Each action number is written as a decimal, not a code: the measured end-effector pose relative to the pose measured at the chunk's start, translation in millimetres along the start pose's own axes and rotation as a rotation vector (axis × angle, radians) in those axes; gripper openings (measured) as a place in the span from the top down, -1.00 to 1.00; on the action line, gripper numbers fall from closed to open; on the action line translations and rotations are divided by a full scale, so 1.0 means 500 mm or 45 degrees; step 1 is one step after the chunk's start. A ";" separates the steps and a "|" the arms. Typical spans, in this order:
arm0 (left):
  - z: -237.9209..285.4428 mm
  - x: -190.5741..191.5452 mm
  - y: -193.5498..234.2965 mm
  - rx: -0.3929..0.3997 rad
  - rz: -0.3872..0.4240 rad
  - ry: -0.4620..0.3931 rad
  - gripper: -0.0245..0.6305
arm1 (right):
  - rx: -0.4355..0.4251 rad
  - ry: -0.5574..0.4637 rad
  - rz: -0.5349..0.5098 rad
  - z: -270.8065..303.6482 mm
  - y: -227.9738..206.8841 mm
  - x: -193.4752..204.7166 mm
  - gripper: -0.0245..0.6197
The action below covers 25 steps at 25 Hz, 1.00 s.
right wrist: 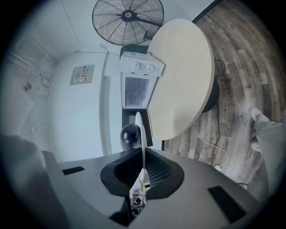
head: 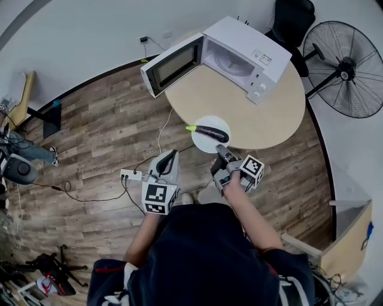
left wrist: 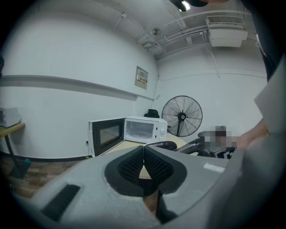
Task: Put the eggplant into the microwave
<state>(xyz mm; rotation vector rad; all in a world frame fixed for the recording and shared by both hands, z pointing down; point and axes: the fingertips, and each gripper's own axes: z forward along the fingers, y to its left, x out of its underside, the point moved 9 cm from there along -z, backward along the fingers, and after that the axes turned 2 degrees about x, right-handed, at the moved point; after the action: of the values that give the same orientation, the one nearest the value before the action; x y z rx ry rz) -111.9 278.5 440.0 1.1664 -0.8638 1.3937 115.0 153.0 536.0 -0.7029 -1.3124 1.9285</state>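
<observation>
A dark purple eggplant [head: 210,132] with a green stem lies on a white plate [head: 202,143] at the near edge of the round table [head: 275,113]. My right gripper [head: 220,150] is shut on the plate's near rim; in the right gripper view the plate [right wrist: 139,129] runs edge-on between the jaws, with the eggplant [right wrist: 130,135] on it. The white microwave [head: 239,57] stands at the table's far side, its door [head: 173,64] swung open to the left. My left gripper [head: 169,158] is shut on nothing, left of the plate and off the table; its view shows the microwave [left wrist: 143,129] ahead.
A big standing fan [head: 347,69] is to the right of the table. A power strip [head: 131,174] and cables lie on the wooden floor to the left. A dark chair [head: 293,18] stands behind the microwave. A wooden cabinet [head: 350,239] is at the right.
</observation>
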 end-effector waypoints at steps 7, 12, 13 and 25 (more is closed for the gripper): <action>0.066 -0.007 0.013 -0.026 -0.009 0.014 0.87 | 0.020 0.035 -0.004 0.055 0.012 -0.056 0.86; 0.135 -0.030 0.036 -0.071 -0.027 0.012 0.87 | 0.015 0.081 -0.021 0.121 0.046 -0.112 0.86; 0.151 -0.036 0.042 -0.076 -0.027 0.012 0.87 | 0.000 0.093 -0.025 0.136 0.056 -0.123 0.86; 0.340 -0.105 0.055 -0.125 -0.050 0.016 0.87 | -0.004 0.172 -0.035 0.256 0.116 -0.287 0.86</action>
<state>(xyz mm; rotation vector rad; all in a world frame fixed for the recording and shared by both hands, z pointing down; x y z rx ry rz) -110.1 98.8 436.2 1.0933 -0.8860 1.3107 93.1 -46.6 532.8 -0.7984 -1.2362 1.8244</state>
